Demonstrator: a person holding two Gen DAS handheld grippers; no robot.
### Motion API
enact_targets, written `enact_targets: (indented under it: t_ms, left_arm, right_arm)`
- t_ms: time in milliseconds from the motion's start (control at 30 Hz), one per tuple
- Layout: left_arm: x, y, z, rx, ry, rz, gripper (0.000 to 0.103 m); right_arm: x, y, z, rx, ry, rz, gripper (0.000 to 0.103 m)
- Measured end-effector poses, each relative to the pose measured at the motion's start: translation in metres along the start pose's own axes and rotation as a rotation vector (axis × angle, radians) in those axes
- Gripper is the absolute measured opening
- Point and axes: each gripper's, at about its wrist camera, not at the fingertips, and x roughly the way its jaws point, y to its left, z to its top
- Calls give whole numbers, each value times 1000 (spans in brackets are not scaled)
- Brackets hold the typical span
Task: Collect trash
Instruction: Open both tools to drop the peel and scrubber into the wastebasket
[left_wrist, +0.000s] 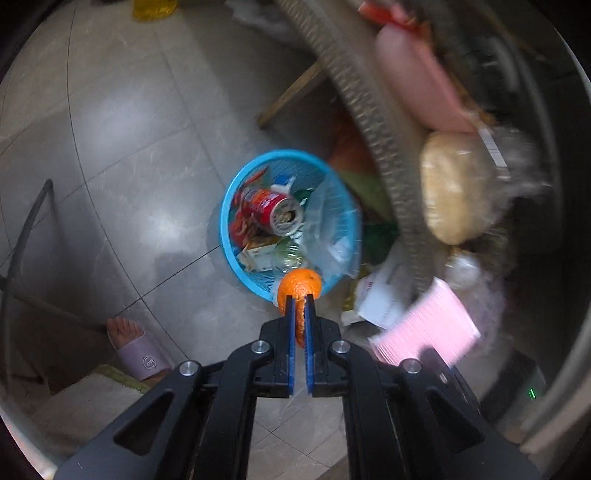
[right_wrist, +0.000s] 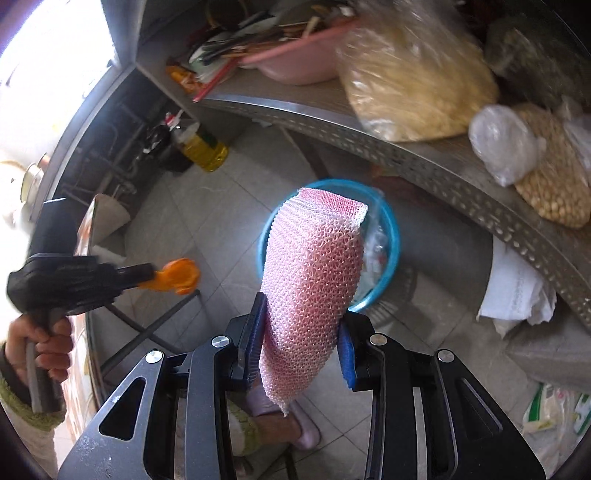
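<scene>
My left gripper (left_wrist: 300, 300) is shut on an orange peel (left_wrist: 300, 286), which hangs just over the near rim of the blue trash basket (left_wrist: 236, 184). The basket stands on the tiled floor and holds a red can (left_wrist: 273, 209), cartons and clear plastic. My right gripper (right_wrist: 302, 312) is shut on a pink foam net sleeve (right_wrist: 314, 266), held up in front of the same blue basket (right_wrist: 391, 243). In the right wrist view the left gripper (right_wrist: 173, 277) shows at the left with the orange peel (right_wrist: 181, 275) in its tips, a hand (right_wrist: 40, 347) on its handle.
A perforated metal shelf edge (right_wrist: 406, 155) runs above the basket, loaded with bags of dried goods (right_wrist: 417, 74) and a pink basin (right_wrist: 295, 62). An oil bottle (right_wrist: 203, 147) stands on the floor. A slippered foot (left_wrist: 133, 347) is at the lower left. Paper and bags (left_wrist: 373, 299) lie beside the basket.
</scene>
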Motion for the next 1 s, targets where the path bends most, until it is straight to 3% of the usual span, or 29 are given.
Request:
enact_targets:
  t_ms: [200, 300, 500, 667, 767, 867, 933, 1000]
  left_arm:
    - [61, -3, 27, -49, 57, 99, 8]
    - [80, 6, 33, -106, 85, 132, 40]
    - [60, 10, 33, -120, 45, 85, 42]
    - [-22, 0, 28, -35, -102, 17, 42]
    - [-84, -1, 10, 46, -208, -20, 52]
    - [-139, 10, -18, 112, -317, 8, 61]
    - [-168, 24, -41, 128, -378, 31, 65]
    - [-187, 37, -63, 137, -417, 58, 66]
  right_arm:
    - [10, -17, -2, 33, 19, -3, 33]
    - [17, -15, -2, 28, 33, -5, 33]
    - [36, 13, 6, -94, 24, -8, 33]
    - [73, 62, 12, -338, -44, -73, 34]
    - [102, 89, 8, -494, -93, -106, 35]
    - [136, 101, 2, -590, -122, -140, 41]
    - [169, 99, -4, -627, -86, -179, 56]
    - [195, 91, -12, -644, -29, -244, 56]
